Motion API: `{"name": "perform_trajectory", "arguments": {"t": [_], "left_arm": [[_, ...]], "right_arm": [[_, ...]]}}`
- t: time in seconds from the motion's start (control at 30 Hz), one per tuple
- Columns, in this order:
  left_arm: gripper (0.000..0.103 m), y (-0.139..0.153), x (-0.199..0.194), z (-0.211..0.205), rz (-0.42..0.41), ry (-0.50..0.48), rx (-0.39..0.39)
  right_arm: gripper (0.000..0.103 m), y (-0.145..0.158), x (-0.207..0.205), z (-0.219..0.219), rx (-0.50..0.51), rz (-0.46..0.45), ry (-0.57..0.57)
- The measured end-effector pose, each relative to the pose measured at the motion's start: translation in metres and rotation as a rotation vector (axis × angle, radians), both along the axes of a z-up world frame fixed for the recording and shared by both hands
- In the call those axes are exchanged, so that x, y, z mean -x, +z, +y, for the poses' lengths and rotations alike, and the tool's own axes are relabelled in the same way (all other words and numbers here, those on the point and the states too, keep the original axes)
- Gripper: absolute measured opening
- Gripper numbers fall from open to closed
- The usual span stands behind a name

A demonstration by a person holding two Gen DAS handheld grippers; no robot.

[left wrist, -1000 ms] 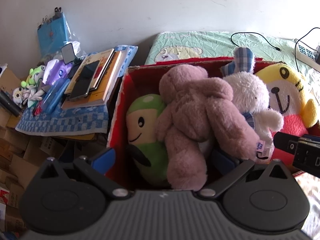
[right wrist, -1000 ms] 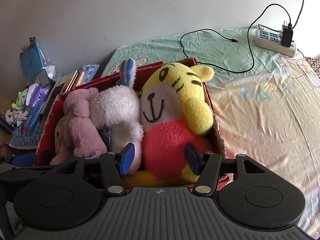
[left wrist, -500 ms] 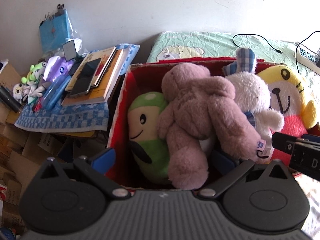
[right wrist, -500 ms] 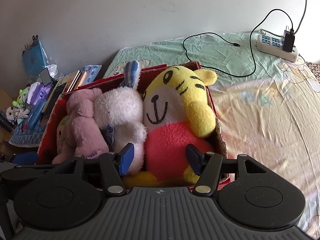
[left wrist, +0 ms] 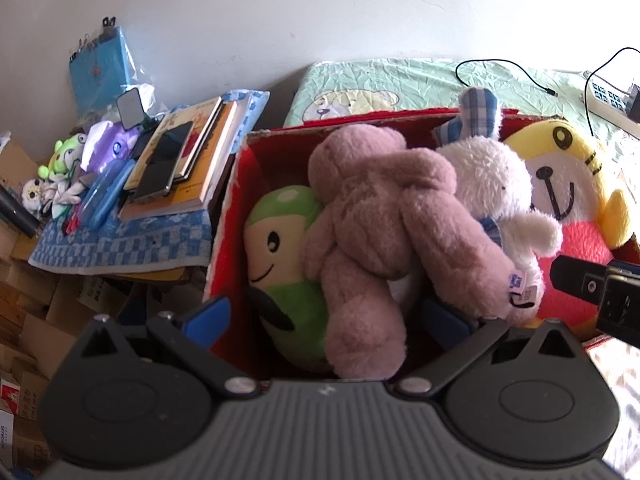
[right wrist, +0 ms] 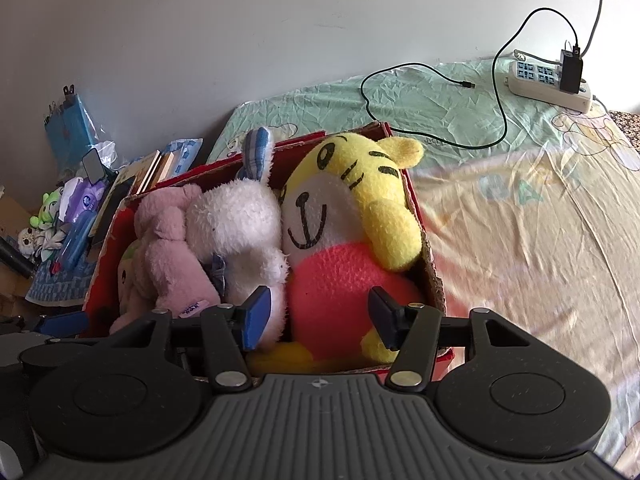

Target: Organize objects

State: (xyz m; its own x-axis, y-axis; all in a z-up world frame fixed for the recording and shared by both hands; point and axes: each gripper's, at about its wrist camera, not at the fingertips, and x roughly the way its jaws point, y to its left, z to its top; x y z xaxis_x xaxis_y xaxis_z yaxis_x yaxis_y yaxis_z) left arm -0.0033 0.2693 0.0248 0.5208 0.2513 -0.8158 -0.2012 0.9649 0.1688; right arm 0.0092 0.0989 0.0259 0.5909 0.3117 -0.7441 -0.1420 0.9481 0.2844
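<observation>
A: Whereabouts of the red cardboard box (left wrist: 276, 148)?

B: On the bed (right wrist: 520, 220), at its left edge, open on top, packed with soft toys.

A: Order of the toys, left to right?

B: Green plush (left wrist: 280, 248) low against the left wall. Pink teddy bear (left wrist: 380, 208) sprawled over it, head toward the far wall. White bunny (left wrist: 488, 176) with checked ears next, pressed against the bear. Yellow tiger plush (right wrist: 352, 184) with a red belly at the right end, leaning on the right wall.

A: State of the left tool (left wrist: 326, 318)?

B: Spread wide, angled down over the near-left part of the box. Green plush and one bear leg in the gap, no clear pad contact with either. Left finger near the box's corner; inside or outside, hard to tell.

A: And the right tool (right wrist: 320, 316)?

B: Fairly wide too, though just narrowed a touch. Tiger's red belly between the fingers, blue pad (right wrist: 256, 314) just beside the bunny, no squeeze visible.

A: Anything beside the bed?

B: To the left, a blue checked cloth (left wrist: 140, 244) carrying a stack of books (left wrist: 208, 168) with a phone (left wrist: 160, 172) on top, small toys further left. Power strip (right wrist: 548, 84) at the bed's far right, charger plugged in.
</observation>
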Motion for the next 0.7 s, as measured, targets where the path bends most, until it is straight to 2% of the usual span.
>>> {"name": "perform_trajectory", "arguments": {"t": [0.7], "left_arm": [[0.103, -0.015, -0.005, -0.002, 0.057, 0.001, 0.047]], "right_arm": [[0.057, -0.006, -0.004, 0.000, 0.007, 0.006, 0.012]]}}
